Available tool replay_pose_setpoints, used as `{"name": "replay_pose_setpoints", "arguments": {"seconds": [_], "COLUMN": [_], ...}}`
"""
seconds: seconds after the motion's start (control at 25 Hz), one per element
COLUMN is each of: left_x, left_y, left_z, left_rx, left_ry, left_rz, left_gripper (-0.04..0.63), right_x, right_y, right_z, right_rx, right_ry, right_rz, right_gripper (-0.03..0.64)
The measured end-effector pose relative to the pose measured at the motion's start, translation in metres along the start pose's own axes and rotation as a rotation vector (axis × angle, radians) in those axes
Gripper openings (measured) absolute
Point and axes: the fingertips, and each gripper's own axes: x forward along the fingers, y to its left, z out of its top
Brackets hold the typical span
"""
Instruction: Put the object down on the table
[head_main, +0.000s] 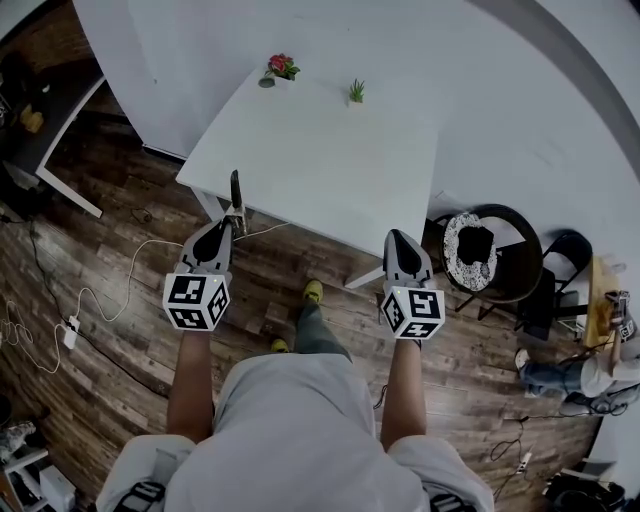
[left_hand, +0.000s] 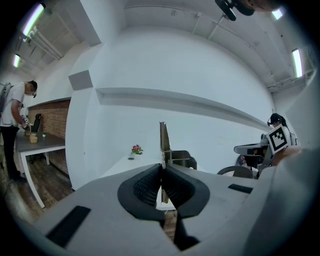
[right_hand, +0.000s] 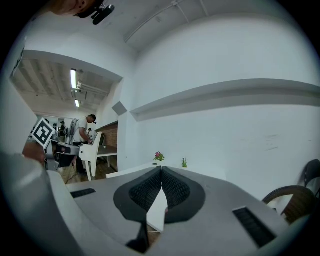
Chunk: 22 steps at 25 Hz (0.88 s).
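- Starting at the left: the left gripper (head_main: 227, 226) is held out over the wood floor (head_main: 110, 240), just short of the near-left corner of the table (head_main: 330, 170).
- Its jaws are clamped tight on a thin metal object (head_main: 236, 192), which sticks up upright past the fingertips. From the head view its top is seen crossing the table's near edge. So it's up in the air in the grip, not put down on the table yet.
- A pink flower pot (head_main: 281, 69) and a small green plant (head_main: 356, 92) are parked along the table's far edge.
- The right gripper (head_main: 398, 238) is held just off the near-right corner, jaws pressed fully together, nothing pinched between them.
- A round dark chair (head_main: 520, 275) is seen past the table's right edge.
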Motion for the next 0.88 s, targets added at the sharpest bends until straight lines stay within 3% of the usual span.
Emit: {"name": "replay_pose_setpoints", "arguments": {"seconds": [0.48,0.88], "left_x": [0.099,0.199], "left_y": [0.010,0.009], "left_z": [0.012,0.014], "left_rx": [0.041,0.146], "left_ry": [0.053,0.142], "left_rz": [-0.002,0.007], "left_gripper": [0.020,0.020], "right_x": [0.091,0.170], "right_y": [-0.047,-0.102], "right_z": [-0.001,-0.003], "right_rx": [0.039,0.061], "right_ry": [0.016,0.053], "right_rz": [0.018,0.038], "right_gripper": [0.009,0.009]}}
